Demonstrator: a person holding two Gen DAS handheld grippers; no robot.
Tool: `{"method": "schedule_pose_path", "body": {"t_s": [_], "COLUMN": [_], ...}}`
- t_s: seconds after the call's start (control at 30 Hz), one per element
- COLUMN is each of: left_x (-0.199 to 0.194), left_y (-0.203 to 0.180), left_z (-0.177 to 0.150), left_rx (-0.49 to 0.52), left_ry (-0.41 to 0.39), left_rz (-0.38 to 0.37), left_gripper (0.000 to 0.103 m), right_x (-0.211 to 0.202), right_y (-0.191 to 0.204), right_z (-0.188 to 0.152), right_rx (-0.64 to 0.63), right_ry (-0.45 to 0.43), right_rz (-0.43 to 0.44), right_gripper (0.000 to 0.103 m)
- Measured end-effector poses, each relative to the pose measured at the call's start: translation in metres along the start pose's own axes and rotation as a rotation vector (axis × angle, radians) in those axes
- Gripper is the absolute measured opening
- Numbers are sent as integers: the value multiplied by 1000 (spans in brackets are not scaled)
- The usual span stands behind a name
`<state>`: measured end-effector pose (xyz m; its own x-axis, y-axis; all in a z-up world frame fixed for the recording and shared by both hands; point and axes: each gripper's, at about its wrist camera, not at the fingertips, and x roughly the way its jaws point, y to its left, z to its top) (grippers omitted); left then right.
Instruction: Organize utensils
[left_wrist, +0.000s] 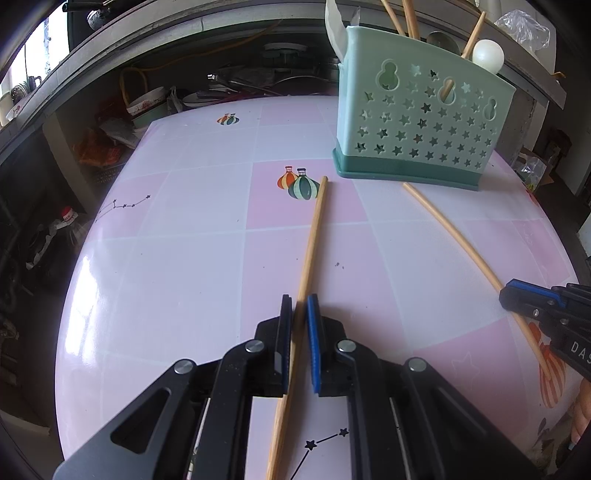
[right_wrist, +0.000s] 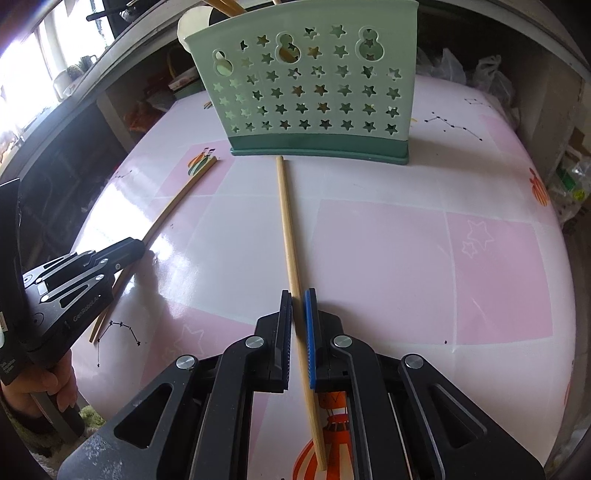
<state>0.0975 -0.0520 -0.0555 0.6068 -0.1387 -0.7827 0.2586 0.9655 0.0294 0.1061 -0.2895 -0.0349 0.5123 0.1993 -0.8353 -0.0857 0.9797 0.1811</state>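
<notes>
Pink table (left_wrist: 184, 229). Left view: left tongs (left_wrist: 298, 306) pinch chopstick (left_wrist: 314, 236); green holder (left_wrist: 424, 122) ahead, right. Right view: right tongs (right_wrist: 297, 299) pinch other chopstick (right_wrist: 286, 221); holder (right_wrist: 314, 92) straight ahead. Lift both level, drop tips in.

Black left gripper (left_wrist: 298, 306); blue-padded jaws (silver screws); white lettering.
</notes>
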Motion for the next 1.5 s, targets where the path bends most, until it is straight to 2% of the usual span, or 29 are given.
{"method": "schedule_pose_path", "body": {"t_s": [1.2,1.5], "left_x": [0,-6], "left_y": [1,0], "left_z": [0,-6], "left_rx": [3,15], "left_ry": [-5,36], "left_rz": [1,-32], "left_gripper": [8,7], "right_x": [0,-7], "right_y": [0,-14], "right_z": [2,-5], "right_rx": [-5,41], "right_ry": [2,13], "right_rz": [-8,-34], "right_gripper": [6,5]}}
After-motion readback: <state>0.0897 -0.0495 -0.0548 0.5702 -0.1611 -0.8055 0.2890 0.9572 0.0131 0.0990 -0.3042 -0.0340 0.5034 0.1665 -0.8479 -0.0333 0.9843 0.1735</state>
